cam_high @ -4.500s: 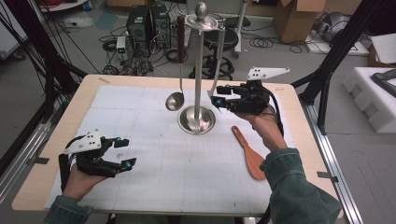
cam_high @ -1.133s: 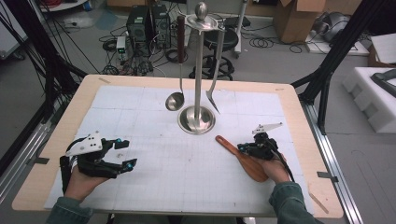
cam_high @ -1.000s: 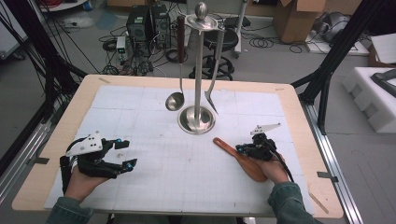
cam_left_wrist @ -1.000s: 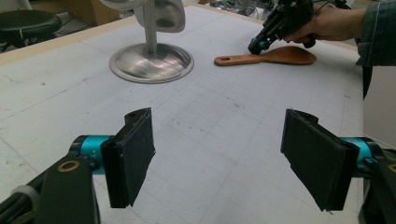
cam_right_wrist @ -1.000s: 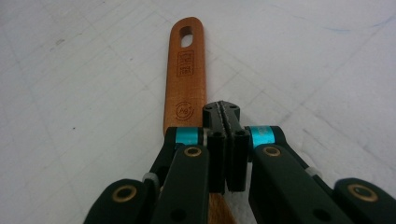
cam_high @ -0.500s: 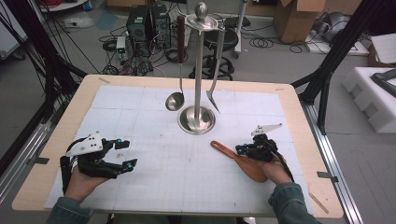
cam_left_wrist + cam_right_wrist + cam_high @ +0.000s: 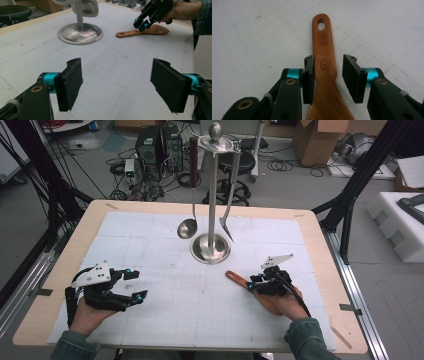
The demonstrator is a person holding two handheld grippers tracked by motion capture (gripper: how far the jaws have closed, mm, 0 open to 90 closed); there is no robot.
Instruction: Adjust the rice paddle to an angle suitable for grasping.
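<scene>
**Right gripper opens around a wooden spatula on the counter**

A wide counter (image 7: 320, 265), covered by a white gridded mat (image 7: 165, 310), spreads before a seated person whose forearms enter from the bottom edge. At its middle stands a tall steel utensil stand (image 7: 212, 210) with a round base; a ladle (image 7: 189, 195) and a slim metal turner (image 7: 229, 205) hang from its top, well apart from both hands.

The right hand (image 7: 285, 302) rests low on the counter to the right of the stand, its right gripper (image 7: 256, 285) pointing toward the stand along a wooden spatula (image 7: 239, 279) that lies flat on the mat. The left hand (image 7: 87, 312) sits near the counter's left front, its left gripper (image 7: 136, 285) aimed across bare mat.

The right gripper view shows what the high view hides: the jaws have just been opening and stand apart on either side of the spatula's neck, one jaw close against its edge, the other clear of it. The handle's hanging hole (image 7: 321, 24) points away.

The left gripper view shows its jaws wide apart with nothing between them, and the stand's base, the spatula and the other gripper farther off.
</scene>
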